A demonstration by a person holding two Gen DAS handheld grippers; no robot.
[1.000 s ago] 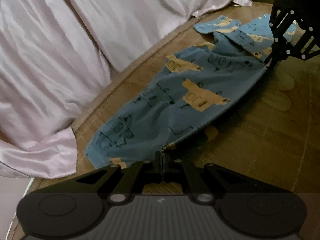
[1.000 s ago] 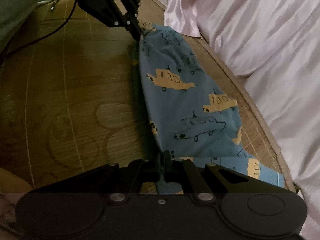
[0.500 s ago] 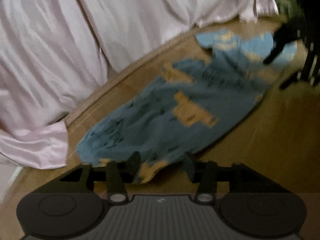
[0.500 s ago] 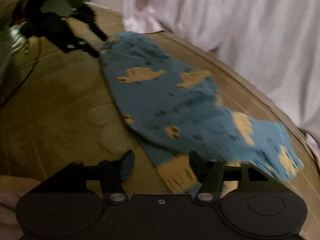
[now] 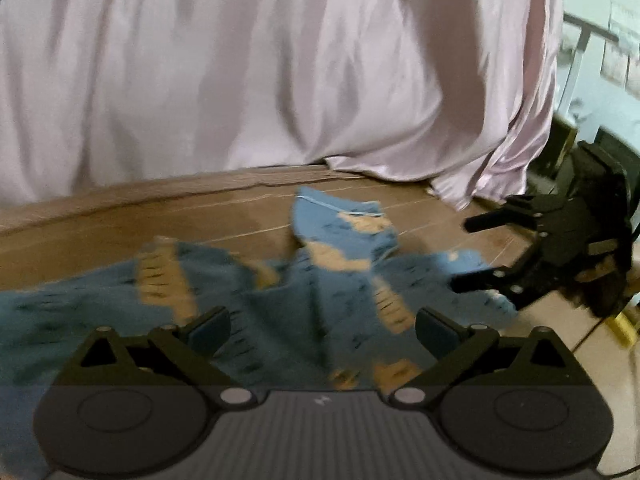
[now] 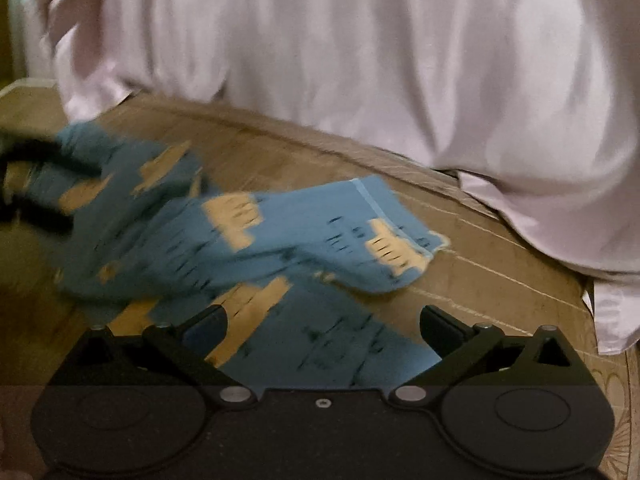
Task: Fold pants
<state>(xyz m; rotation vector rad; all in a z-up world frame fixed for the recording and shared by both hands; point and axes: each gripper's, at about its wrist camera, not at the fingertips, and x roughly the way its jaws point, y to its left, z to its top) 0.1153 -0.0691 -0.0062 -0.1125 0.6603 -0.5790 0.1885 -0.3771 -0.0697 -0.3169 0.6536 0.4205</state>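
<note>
Blue pants (image 5: pixel 312 292) printed with yellow cars lie rumpled on the wooden floor, blurred in both views. My left gripper (image 5: pixel 322 326) hangs open just above the cloth, with nothing between its wide-apart fingers. In the left wrist view my right gripper (image 5: pixel 478 252) shows at the right edge of the cloth, its fingers spread. The right wrist view shows the pants (image 6: pixel 280 240) with one hemmed leg end lying toward the right. My right gripper (image 6: pixel 324 326) is open over the near fabric. My left gripper (image 6: pixel 52 184) is a dark blur at the far left.
A pale pink satin bedspread (image 5: pixel 260 72) hangs down to the floor right behind the pants and fills the upper half of both views (image 6: pixel 360 60). Bare wooden floor (image 6: pixel 500 280) lies to the right of the cloth. Dim room clutter (image 5: pixel 592 80) shows at the far right.
Both grippers were shut on the pants' edge a second ago and have let go, now open wide. Both have swung to face the bedspread, and the pants lie loose and more rumpled.
</note>
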